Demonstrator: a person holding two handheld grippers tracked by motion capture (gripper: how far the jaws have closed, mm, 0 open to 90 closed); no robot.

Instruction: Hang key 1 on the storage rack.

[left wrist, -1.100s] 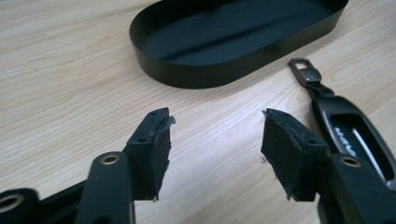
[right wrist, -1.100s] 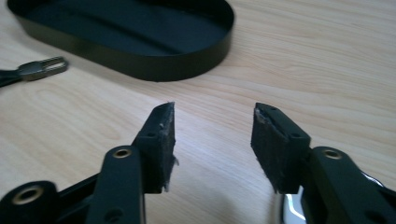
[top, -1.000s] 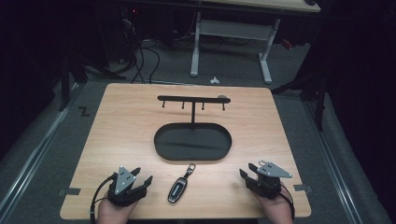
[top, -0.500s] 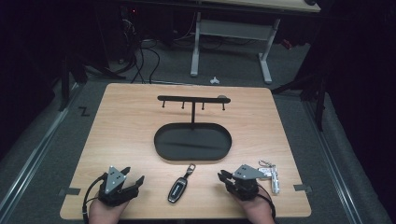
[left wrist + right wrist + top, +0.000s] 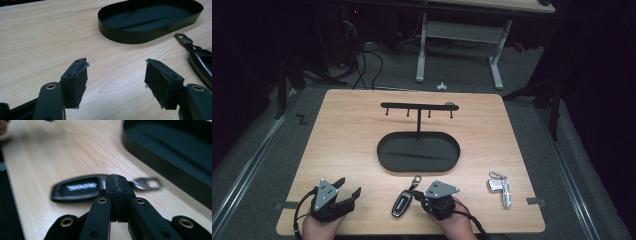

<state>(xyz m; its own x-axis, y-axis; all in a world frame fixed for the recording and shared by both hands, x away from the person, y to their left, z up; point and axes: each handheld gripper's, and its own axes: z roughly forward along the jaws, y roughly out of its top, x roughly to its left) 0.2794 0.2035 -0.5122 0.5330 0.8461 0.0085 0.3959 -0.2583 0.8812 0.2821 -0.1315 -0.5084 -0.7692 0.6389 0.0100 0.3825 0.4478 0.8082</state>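
The right tongs [image 5: 117, 195] were pressed together, empty, just short of the black key fob [image 5: 77, 187]; advancing thus would likely shove it toward the tray [image 5: 175, 157]. The left tongs [image 5: 116, 80] stood spread.

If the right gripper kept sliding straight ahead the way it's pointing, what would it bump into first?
Most likely the black car key. The right gripper has its jaws pressed together, and the key lies right in front of their tips. Whether they already touch is hard to tell.
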